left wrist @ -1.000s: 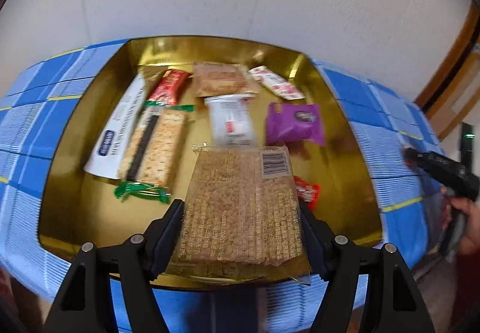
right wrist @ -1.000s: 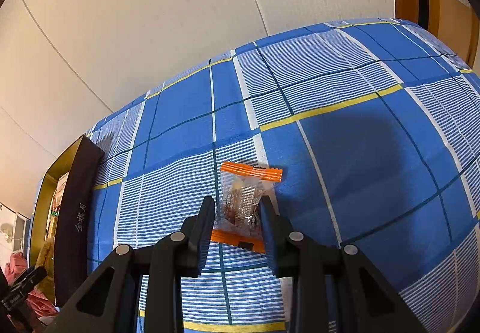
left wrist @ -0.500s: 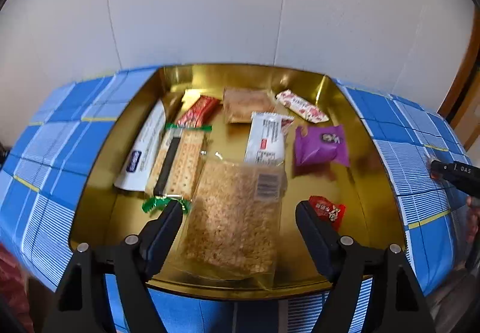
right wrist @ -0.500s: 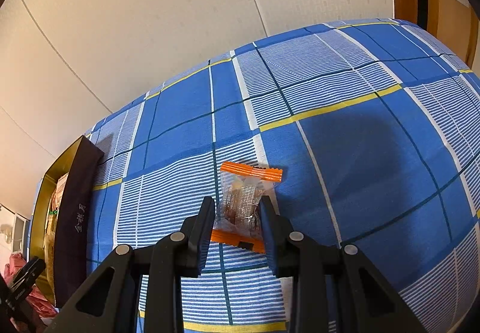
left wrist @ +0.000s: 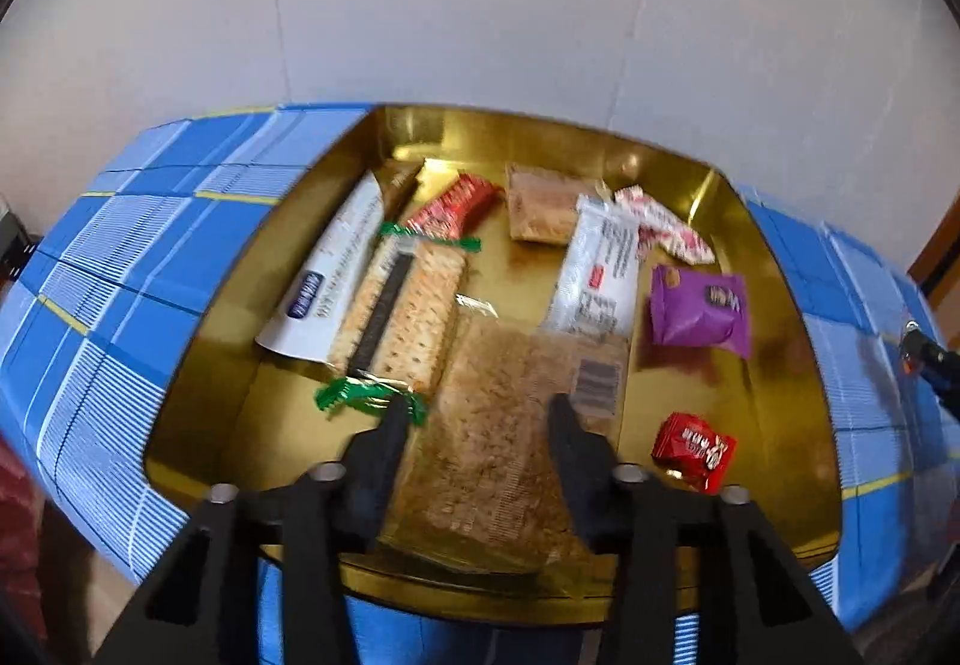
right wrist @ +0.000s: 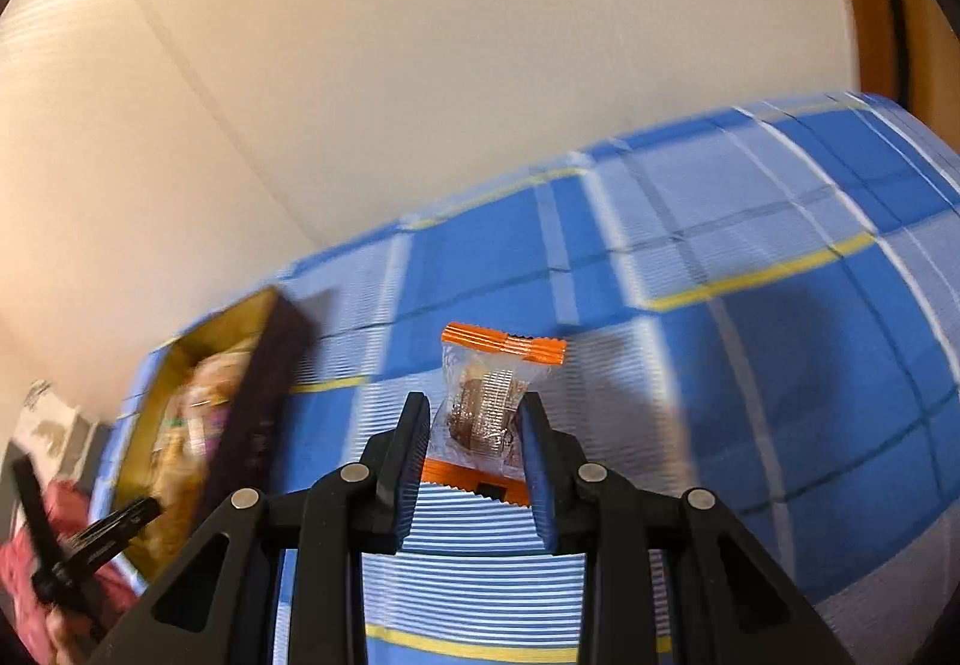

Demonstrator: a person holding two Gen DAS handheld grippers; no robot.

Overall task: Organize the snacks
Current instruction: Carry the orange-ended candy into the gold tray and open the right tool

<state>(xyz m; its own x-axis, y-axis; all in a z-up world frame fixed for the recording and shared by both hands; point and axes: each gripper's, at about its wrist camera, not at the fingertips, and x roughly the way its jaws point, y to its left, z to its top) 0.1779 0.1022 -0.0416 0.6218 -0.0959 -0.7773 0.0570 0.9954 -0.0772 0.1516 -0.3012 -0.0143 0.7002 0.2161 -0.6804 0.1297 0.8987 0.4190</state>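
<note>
A gold tray on the blue checked cloth holds several snack packs. A clear pack of brown grain bar lies flat at the tray's near edge. My left gripper hovers just above it. Its jaws are closing and its pads do not press on the pack. My right gripper is shut on a clear candy packet with orange ends, held a little above the cloth. The tray's dark outer wall is to its left.
In the tray lie a cracker pack, a long white pack, a red bar, a purple pack and a small red candy. A pale wall stands behind the table. A wooden frame is at far right.
The left gripper let go of the grain bar pack, which now lies in the tray, then its jaws narrowed again. The right gripper rose with the candy packet and swung toward the tray.
</note>
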